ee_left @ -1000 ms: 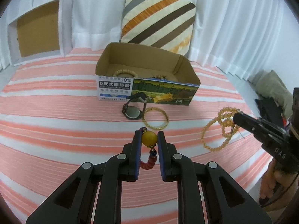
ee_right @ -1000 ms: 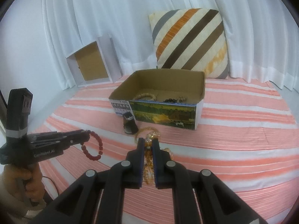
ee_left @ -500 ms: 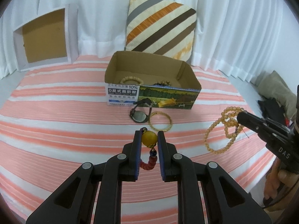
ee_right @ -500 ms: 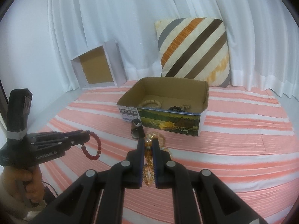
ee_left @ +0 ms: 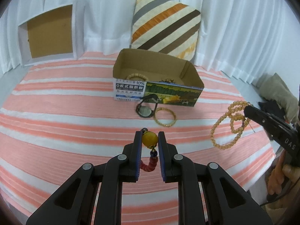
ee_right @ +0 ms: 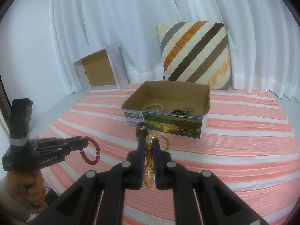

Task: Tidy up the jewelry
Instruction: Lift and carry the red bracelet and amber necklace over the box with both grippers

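My left gripper [ee_left: 149, 138] is shut on a red bead bracelet by its big yellow bead [ee_left: 149, 139]; the red loop [ee_right: 91, 152] hangs from it in the right wrist view. My right gripper [ee_right: 148, 144] is shut on an amber bead necklace [ee_left: 229, 123], which dangles above the bed. An open cardboard box [ee_left: 193, 78] sits mid-bed and holds a cream bead bracelet [ee_right: 154, 106] and a dark bead bracelet [ee_right: 178, 111]. A black watch [ee_left: 144, 108] and a gold bangle [ee_left: 165, 117] lie in front of the box.
The bed has a pink and white striped sheet [ee_left: 65, 116]. A striped pillow [ee_left: 165, 26] leans on white curtains behind the box. A white box lid [ee_left: 48, 35] stands at the back left. Dark clothes [ee_left: 275, 95] lie at the right edge.
Both grippers have pulled back and risen, still holding their jewelry. The box, watch and bangle now look farther away. Nothing was let go.
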### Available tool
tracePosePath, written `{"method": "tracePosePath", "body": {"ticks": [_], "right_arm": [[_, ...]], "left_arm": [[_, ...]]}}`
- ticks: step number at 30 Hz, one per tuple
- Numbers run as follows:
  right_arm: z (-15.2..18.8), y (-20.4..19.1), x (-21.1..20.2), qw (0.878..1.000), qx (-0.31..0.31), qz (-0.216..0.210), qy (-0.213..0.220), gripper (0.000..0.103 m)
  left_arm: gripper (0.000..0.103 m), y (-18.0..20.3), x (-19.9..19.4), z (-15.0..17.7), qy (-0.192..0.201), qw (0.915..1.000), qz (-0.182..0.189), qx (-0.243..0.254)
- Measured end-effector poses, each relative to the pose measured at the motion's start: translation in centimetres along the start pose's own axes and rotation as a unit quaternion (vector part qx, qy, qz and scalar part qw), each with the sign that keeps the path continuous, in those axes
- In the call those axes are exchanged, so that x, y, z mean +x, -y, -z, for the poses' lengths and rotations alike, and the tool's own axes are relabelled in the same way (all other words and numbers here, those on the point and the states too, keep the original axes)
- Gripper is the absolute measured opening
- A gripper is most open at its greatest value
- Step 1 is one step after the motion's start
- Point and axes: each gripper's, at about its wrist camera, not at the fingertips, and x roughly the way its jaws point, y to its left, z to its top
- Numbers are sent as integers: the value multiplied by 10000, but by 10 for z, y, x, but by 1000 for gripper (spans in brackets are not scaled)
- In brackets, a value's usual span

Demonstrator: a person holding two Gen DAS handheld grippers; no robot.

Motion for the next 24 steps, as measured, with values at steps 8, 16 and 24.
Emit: {"method": "tracePosePath", "body": {"ticks": [8,16,24], "right_arm": [[2,0,-3,10000,20,-22,-33,8],[5,-1,-3,9999,70,-41,-80,8],[9,-5,2,9998,72,-4,-189,8]], "left_arm": [[15,-6,-5,4,-39,10000,-22,-52],[15,-7,-6,3,2,9996,-294,44],[15,-6,-3,2,17,9991,-395,138]]}}
